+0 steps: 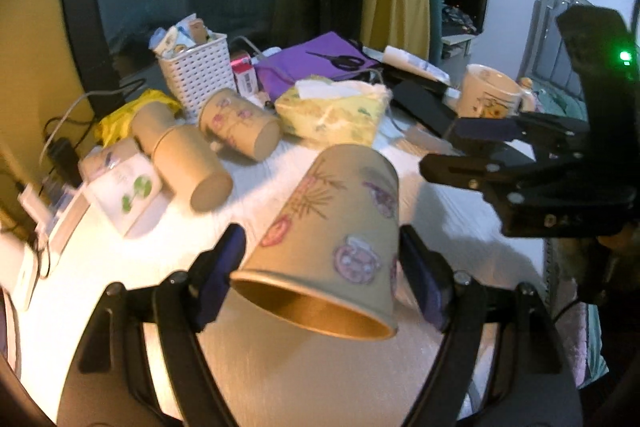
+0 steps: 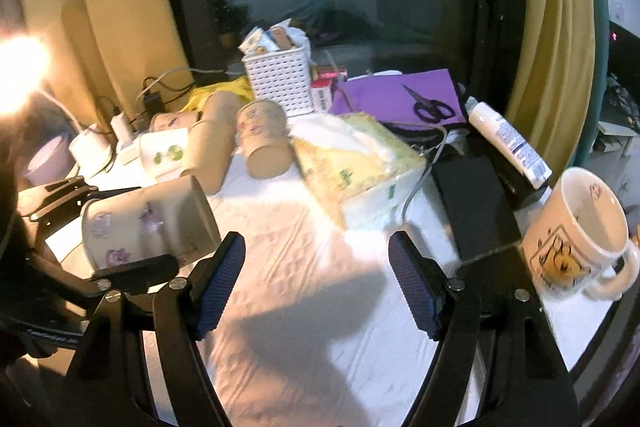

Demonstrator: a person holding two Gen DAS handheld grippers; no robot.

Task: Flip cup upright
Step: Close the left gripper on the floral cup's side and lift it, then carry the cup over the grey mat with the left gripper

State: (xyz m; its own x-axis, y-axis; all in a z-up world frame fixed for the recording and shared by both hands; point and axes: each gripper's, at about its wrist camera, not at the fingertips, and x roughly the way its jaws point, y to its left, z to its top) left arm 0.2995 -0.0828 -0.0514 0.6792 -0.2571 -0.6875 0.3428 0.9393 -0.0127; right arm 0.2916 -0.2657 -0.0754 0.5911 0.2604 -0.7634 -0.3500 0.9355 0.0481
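Note:
My left gripper [image 1: 320,275] is shut on a paper cup [image 1: 336,235] with pink and purple cartoon prints. The cup is lifted above the white table and tilted, its open mouth toward the camera and its base pointing away. In the right wrist view the same cup [image 2: 148,223] lies sideways in the left gripper at the left edge. My right gripper [image 2: 318,281] is open and empty above the table; it also shows in the left wrist view [image 1: 480,155] to the right of the cup.
Two more paper cups [image 1: 240,125] [image 1: 188,159] lie on their sides at the back left. A tissue pack [image 1: 332,111], white basket [image 1: 198,71], purple folder with scissors [image 1: 320,61], white mug [image 2: 580,235], tube [image 2: 508,141] and cables crowd the back.

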